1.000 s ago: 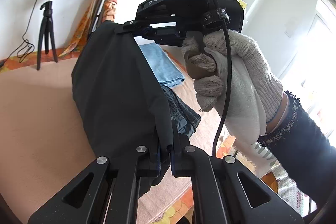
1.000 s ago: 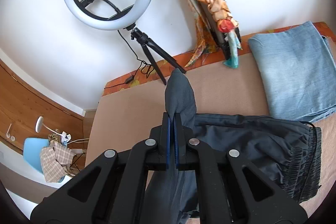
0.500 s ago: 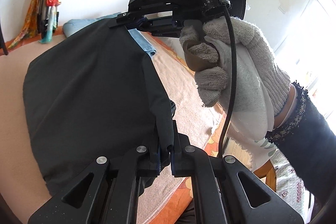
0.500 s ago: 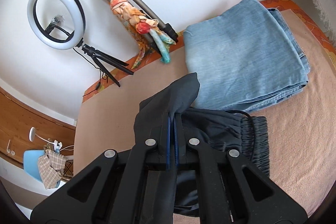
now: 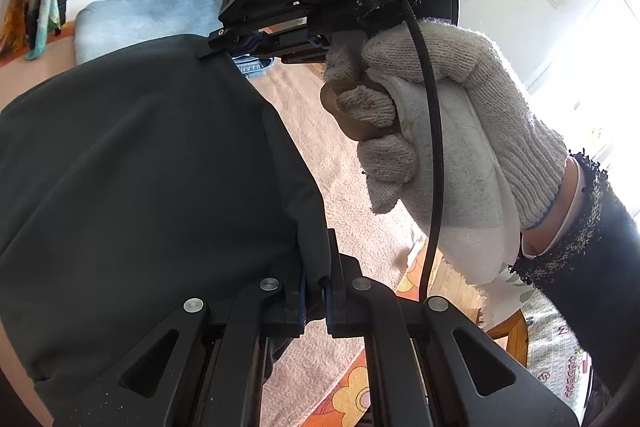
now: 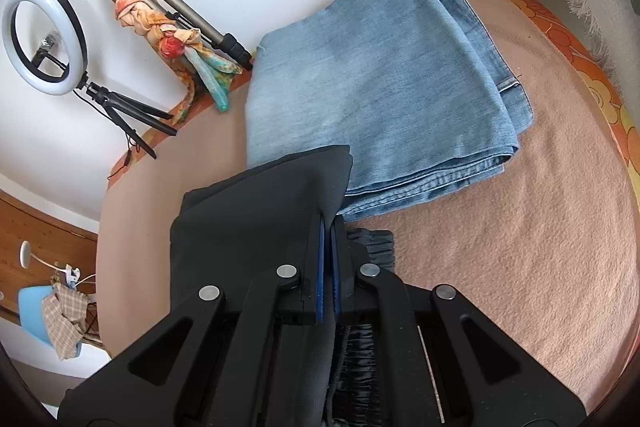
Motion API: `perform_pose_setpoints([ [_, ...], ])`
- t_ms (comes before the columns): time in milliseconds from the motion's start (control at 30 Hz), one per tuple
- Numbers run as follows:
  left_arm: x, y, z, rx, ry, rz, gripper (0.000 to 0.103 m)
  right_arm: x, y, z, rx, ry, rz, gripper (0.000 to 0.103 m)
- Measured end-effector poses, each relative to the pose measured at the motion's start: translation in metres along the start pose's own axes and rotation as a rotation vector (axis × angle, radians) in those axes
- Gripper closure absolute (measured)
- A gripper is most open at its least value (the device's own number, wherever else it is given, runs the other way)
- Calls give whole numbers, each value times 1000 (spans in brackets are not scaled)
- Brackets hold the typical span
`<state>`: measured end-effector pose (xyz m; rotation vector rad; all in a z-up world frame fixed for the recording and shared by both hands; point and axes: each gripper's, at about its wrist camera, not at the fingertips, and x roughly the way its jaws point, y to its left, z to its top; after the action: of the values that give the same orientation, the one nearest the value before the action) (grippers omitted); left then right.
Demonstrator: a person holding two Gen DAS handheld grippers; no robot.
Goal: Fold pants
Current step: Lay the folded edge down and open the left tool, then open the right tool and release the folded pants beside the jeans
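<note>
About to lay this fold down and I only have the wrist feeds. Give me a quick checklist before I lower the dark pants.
1. Left gripper pinching the dark pants: ok, fabric sits between the closed fingers.
2. Right gripper pinching the other corner: ok, shut on the cloth.
3. Held edge taut between the two grippers: ok, it runs fairly straight in the left wrist view.
4. Elastic waistband lying flat on the blanket: cannot tell, mostly hidden under the right gripper.
5. Clear of the folded jeans: not ok, the lifted corner overlaps their near edge in the right wrist view.
6. Cable away from the fabric: ok.
</note>
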<state>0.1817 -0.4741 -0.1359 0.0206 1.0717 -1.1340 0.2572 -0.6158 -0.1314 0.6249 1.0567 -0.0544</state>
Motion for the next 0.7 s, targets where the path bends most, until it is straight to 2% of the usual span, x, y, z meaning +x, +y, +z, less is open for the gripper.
perform_pose_setpoints([
  [100,0,-8,-6,30,1,28,98,8,-10,-2,7,11,-26,99],
  [200,-2,-13,-12,43,20,21,88,15,-17,-5,15,20,-44,99],
  [367,-27,-26,-24,79,25,12,80,13,-19,-8,20,30,-74,98],
  [433,-46,-31,-31,95,13,3,70,6,-17,-8,6,22,-106,91],
  [500,-70,-32,-40,104,-16,-3,64,-7,-13,-8,-12,0,-120,76],
  [567,-94,-27,-48,91,-45,-7,64,-23,-6,-9,-31,-39,-126,67],
  [700,-141,-7,-72,51,-123,37,61,-45,28,-11,-157,-78,-91,66],
])
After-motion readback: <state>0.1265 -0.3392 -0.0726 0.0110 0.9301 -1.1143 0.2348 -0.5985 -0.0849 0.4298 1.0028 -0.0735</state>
